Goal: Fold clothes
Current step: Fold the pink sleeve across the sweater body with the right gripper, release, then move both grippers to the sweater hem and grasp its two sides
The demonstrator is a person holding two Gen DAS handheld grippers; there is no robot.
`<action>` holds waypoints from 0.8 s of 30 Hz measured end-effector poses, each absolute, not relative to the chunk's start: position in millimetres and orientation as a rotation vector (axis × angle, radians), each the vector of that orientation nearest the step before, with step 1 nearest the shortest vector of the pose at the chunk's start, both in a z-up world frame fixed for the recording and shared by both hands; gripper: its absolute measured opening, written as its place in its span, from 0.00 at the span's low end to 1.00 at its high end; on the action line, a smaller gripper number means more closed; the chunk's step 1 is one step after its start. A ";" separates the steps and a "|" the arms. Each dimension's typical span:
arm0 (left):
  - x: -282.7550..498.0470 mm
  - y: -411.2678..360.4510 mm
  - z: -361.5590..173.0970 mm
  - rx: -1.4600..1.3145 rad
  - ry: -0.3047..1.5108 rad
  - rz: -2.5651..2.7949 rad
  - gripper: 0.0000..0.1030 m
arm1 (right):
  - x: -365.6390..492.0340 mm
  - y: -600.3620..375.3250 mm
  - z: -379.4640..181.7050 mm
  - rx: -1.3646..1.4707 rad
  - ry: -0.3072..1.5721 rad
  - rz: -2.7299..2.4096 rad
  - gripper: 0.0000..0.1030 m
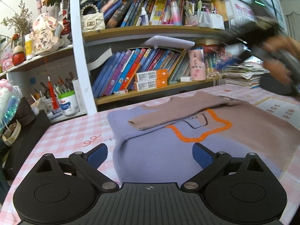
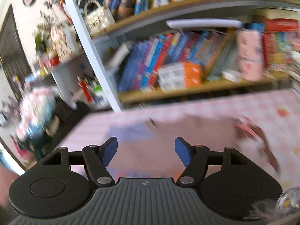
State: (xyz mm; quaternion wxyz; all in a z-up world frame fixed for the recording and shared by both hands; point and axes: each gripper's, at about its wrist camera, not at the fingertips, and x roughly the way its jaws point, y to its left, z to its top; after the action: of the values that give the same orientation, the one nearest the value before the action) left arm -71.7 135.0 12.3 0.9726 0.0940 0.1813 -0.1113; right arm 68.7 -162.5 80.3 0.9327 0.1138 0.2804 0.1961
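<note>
presently listed, one sweater (image 1: 168, 150): lilac and tan knit with an orange outline motif (image 1: 202, 129), lying flat on the pink checked tablecloth (image 1: 61, 133) in front of the bookshelf (image 1: 150, 31). one tan sleeve (image 1: 174, 114) folded across the sweater's chest, cuff toward the lilac side. left gripper (image 1: 150, 155): blue-padded fingers (image 1: 97, 155) spread wide, nothing between them, held just above the sweater's near lilac edge. right gripper (image 2: 146, 152): fingers apart, nothing held, over the sweater (image 2: 168, 140); its view is motion-blurred and contact with the cloth cannot be told. from the left wrist view, the right gripper (image 1: 266, 43) appears blurred, raised beyond the sweater's tan side, with a hand (image 1: 279, 56) around it. white tub of pens (image 1: 68, 103): beside the bookshelf, off the sweater's lilac side.
</note>
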 end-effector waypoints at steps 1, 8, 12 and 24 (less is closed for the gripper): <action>-71.4 134.7 11.9 0.190 0.370 -0.219 0.96 | 53.6 -170.7 68.6 0.217 0.586 0.373 0.64; -89.1 135.6 9.3 0.172 0.300 -0.205 0.95 | -25.0 -217.9 17.2 0.178 0.688 0.242 0.62; -96.2 133.7 16.8 0.113 0.378 -0.185 0.95 | -54.2 -236.8 10.6 0.190 0.691 0.232 0.59; -111.0 158.1 1.0 -0.133 0.586 -0.086 0.59 | -83.8 -249.2 -2.6 0.190 0.716 0.251 0.40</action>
State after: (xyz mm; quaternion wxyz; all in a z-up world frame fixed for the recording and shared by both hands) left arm -111.0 158.1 1.0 0.9543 -0.0652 0.2885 -0.0421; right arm -83.8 -249.2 -2.6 0.9245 0.0928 0.3488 0.1224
